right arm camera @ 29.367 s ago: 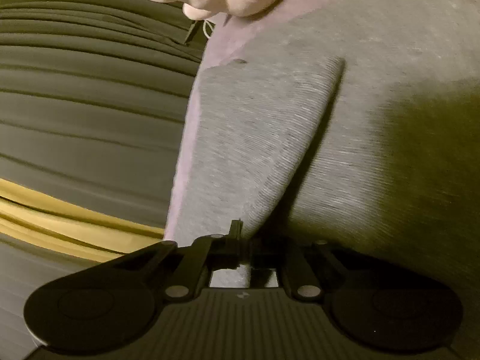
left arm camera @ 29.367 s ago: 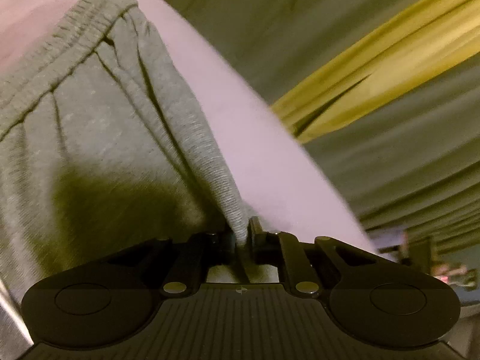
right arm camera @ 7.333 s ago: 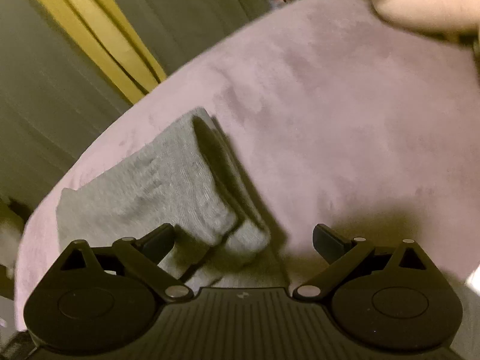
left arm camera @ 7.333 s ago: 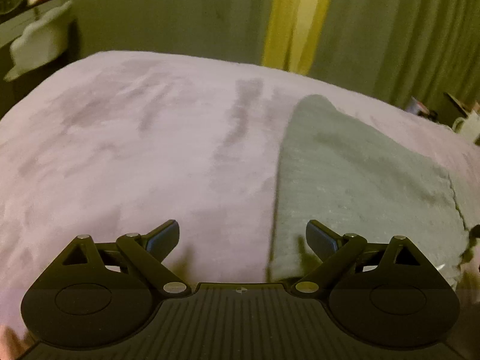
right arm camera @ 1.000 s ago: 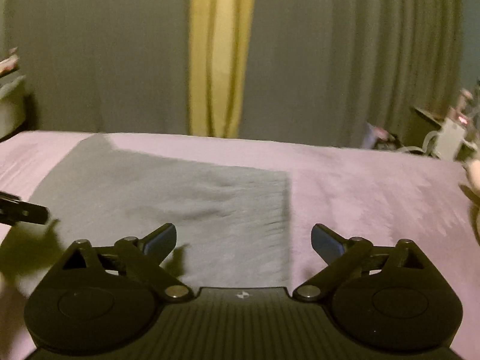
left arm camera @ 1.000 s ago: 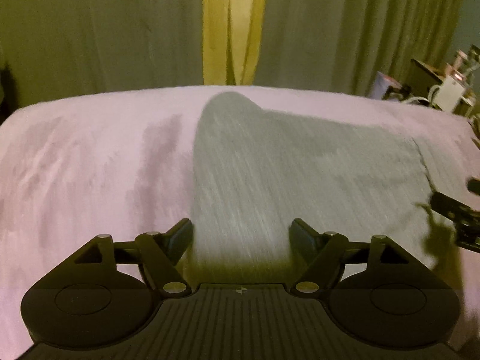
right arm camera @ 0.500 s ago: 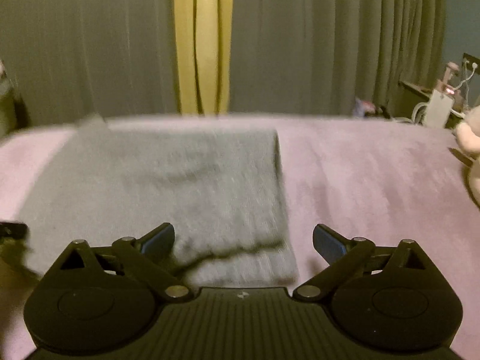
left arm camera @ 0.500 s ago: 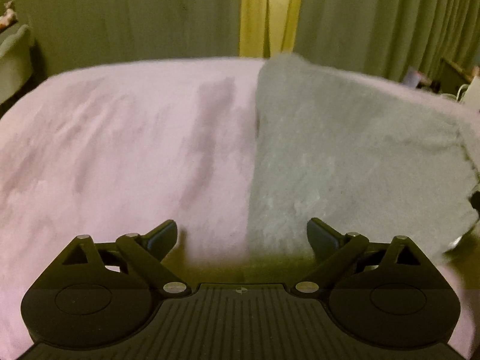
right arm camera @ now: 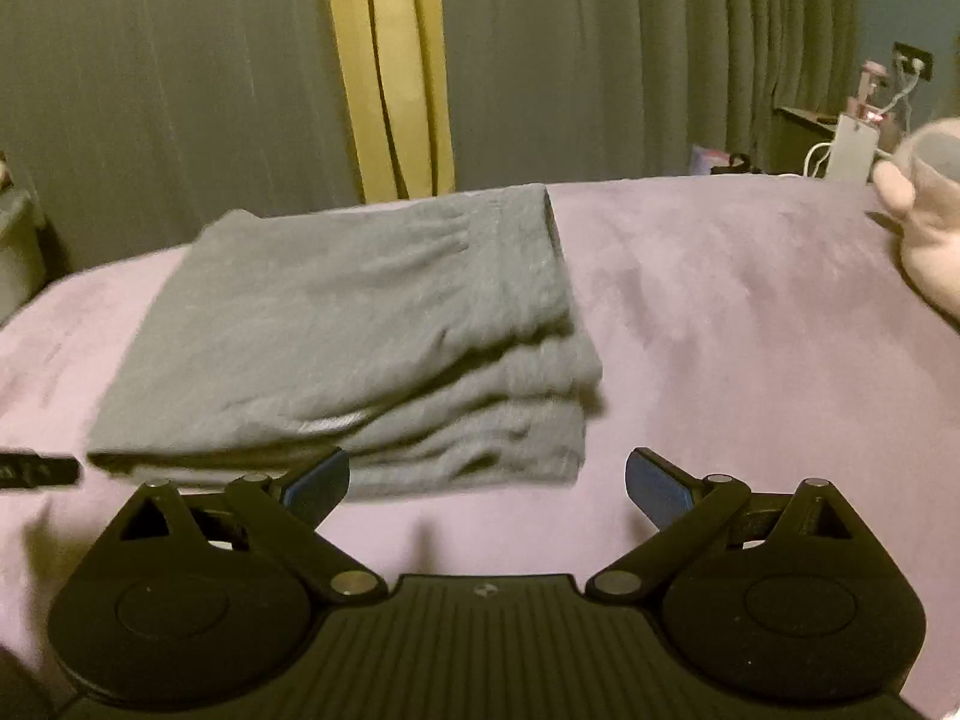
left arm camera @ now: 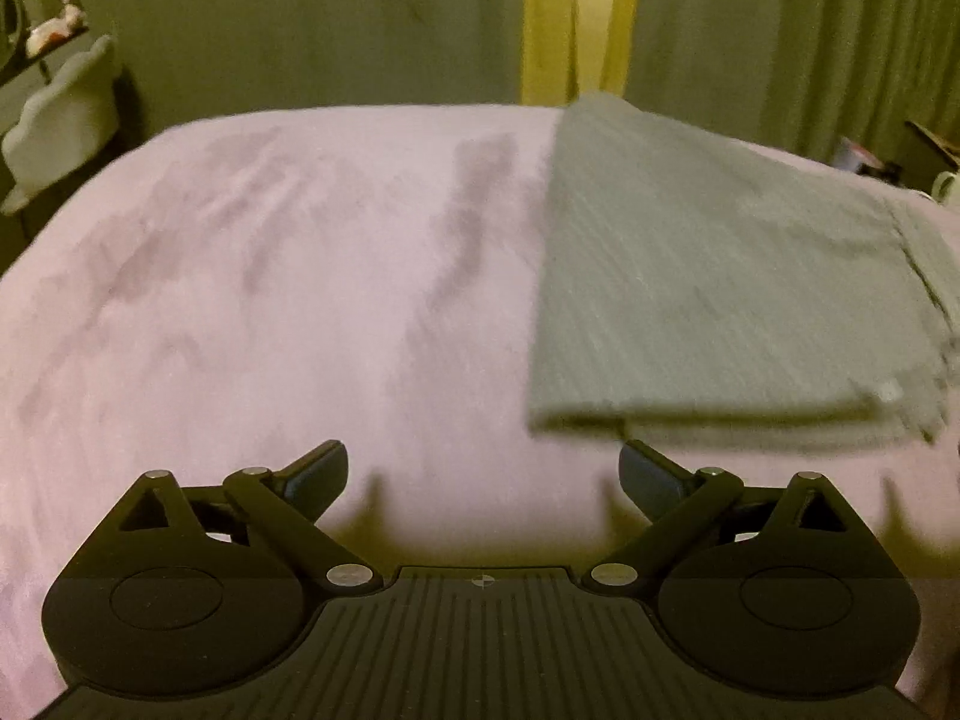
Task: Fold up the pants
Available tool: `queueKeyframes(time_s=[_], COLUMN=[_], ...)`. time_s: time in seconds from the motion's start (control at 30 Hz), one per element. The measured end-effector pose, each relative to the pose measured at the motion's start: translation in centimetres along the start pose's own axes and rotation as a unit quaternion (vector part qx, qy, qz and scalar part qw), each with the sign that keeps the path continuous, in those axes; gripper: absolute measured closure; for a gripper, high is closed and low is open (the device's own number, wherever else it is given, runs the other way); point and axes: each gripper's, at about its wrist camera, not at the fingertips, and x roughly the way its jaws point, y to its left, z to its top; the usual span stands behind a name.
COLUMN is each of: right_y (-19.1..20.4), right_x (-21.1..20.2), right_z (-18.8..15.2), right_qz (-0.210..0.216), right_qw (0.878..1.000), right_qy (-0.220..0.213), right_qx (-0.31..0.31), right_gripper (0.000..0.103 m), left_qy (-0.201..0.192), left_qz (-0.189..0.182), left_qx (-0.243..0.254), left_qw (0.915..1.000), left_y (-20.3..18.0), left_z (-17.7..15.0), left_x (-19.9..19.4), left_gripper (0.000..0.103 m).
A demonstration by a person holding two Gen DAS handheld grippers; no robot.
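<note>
The grey pants (right arm camera: pixel 360 330) lie folded in a flat stack of layers on the pink-purple bed cover (right arm camera: pixel 750 312). In the left wrist view the pants (left arm camera: pixel 708 288) sit to the right on the cover (left arm camera: pixel 270 300). My left gripper (left arm camera: pixel 483 474) is open and empty, just short of the stack's near left corner. My right gripper (right arm camera: pixel 486 480) is open and empty, just short of the stack's near right edge. The tip of the left gripper (right arm camera: pixel 36 469) shows at the left edge of the right wrist view.
Grey-green curtains with a yellow strip (right arm camera: pixel 390 90) hang behind the bed. A pale plush toy (right arm camera: pixel 924 228) lies at the right. A side table with a charger (right arm camera: pixel 852 138) stands at the far right. A white cloud-shaped piece (left arm camera: pixel 60 120) stands at the far left.
Both grippers have pulled back from the folded pants, so the stack's near edge now lies in front of the fingertips. Both stay open. The pants have not moved.
</note>
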Motion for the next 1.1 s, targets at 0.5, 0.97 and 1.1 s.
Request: queueKeyframes(time_s=[0.5, 0.97, 1.1], right_y=[4.7, 4.7, 5.4], right_x=[-3.5, -5.7, -6.2], right_z=[-1.8, 1.7, 2.9], right_qz=[-0.063, -0.06, -0.059], right_qw=[0.989, 0.995, 0.994], right_qy=[0.023, 0.011, -0.01], right_qx=[-0.134, -0.079, -0.091], right_gripper=[0.004, 0.004, 0.004], left_qy=[-0.053, -0.019, -0.03], left_qz=[0.001, -0.063, -0.029], left_qx=[0.076, 0.011, 0.055], left_qw=[0.9957, 0.9978, 0.9976], left_y=[-5.1, -5.3, -6.4], left_z=[-4.9, -2.5, -1.5], left_x=[-7.0, -9.4, -9.1], left_gripper=[0.003, 0.003, 0.003])
